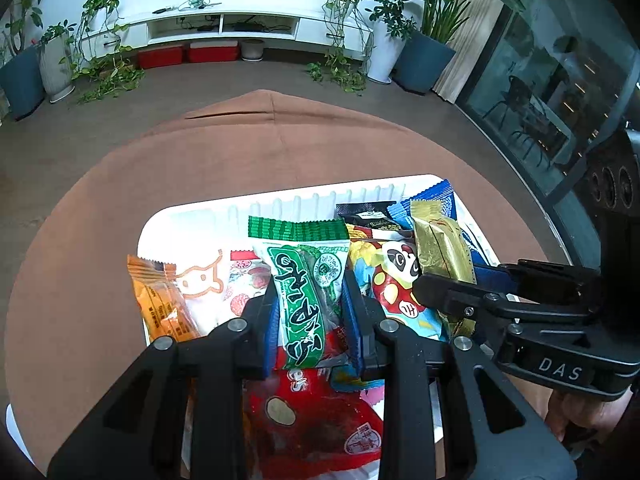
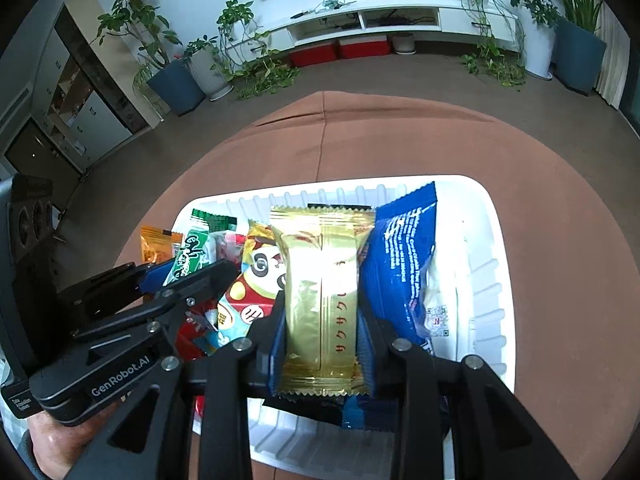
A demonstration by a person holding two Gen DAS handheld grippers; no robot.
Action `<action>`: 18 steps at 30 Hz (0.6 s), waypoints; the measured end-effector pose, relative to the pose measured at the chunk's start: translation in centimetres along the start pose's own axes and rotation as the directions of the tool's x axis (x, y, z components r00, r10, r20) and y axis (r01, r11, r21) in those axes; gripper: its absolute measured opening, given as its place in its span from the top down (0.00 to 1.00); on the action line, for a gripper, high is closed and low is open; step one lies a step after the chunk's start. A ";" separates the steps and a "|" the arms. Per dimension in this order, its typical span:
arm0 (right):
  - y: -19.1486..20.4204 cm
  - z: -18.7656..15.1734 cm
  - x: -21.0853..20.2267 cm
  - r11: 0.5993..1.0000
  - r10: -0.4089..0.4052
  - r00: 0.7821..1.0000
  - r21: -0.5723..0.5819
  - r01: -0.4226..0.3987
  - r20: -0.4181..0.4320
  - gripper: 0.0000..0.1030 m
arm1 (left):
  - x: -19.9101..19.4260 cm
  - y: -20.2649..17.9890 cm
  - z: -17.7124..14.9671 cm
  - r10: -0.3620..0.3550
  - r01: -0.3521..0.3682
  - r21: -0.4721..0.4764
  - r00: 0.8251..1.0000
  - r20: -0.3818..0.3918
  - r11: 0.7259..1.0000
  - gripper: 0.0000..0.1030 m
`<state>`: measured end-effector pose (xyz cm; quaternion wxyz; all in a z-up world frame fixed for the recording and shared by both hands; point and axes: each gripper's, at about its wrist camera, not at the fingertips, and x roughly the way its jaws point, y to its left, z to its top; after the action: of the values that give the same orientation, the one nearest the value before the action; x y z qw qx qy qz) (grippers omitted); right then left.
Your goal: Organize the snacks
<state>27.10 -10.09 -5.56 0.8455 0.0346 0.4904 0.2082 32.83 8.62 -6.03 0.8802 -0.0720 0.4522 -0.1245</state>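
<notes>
A white ribbed tray (image 1: 188, 220) on a brown tablecloth holds several snack packets. My left gripper (image 1: 309, 292) is shut on a green-and-white packet (image 1: 304, 264), which stands upright between its blue pads above the tray's middle. My right gripper (image 2: 321, 312) is shut on a gold packet (image 2: 320, 264) over the tray's right half. In the left wrist view the right gripper (image 1: 452, 280) enters from the right with the gold packet (image 1: 438, 244). In the right wrist view the left gripper (image 2: 188, 272) shows at the left with the green packet (image 2: 196, 240).
In the tray lie an orange packet (image 1: 160, 300), a white cat-face packet (image 1: 200, 284), a panda packet (image 1: 396, 276), a red packet (image 1: 312, 420) and a blue packet (image 2: 400, 256). The tablecloth (image 1: 240, 152) surrounds the tray (image 2: 492, 240). Potted plants and a TV cabinet stand across the floor.
</notes>
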 end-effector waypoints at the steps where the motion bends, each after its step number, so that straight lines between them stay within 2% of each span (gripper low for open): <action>1: 0.0 0.1 0.0 1.000 0.000 1.000 -0.002 0.000 -0.001 0.68 | 0.2 0.0 0.0 0.002 -0.002 0.002 1.000 0.002 1.000 0.75; 6: 0.1 0.3 -0.4 1.000 0.008 1.000 -0.009 -0.008 0.000 0.67 | -0.4 0.0 0.1 0.002 -0.002 0.001 1.000 0.006 1.000 0.73; 8: 0.5 0.3 -0.8 1.000 0.001 1.000 -0.021 -0.001 0.011 0.63 | -0.6 0.0 0.0 -0.008 0.008 -0.003 1.000 0.010 1.000 0.72; 11: 1.2 0.3 -1.4 0.999 -0.005 0.999 -0.043 0.007 0.032 0.48 | -0.9 -0.3 -0.1 -0.003 0.003 0.012 1.000 0.011 1.000 0.65; 15: 1.4 0.4 -1.8 0.999 -0.013 0.999 -0.042 0.014 0.039 0.48 | -1.3 0.0 -0.1 0.012 -0.012 -0.005 1.000 0.020 1.000 0.51; 18: 1.3 0.5 -2.1 0.999 -0.018 0.999 -0.040 0.020 0.044 0.48 | -1.8 0.0 -0.1 0.018 -0.018 -0.003 0.999 0.030 1.000 0.46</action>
<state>26.16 -9.67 -3.26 0.8586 0.0175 0.4677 0.2091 31.74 9.15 -4.72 0.8879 -0.0709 0.4397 -0.1149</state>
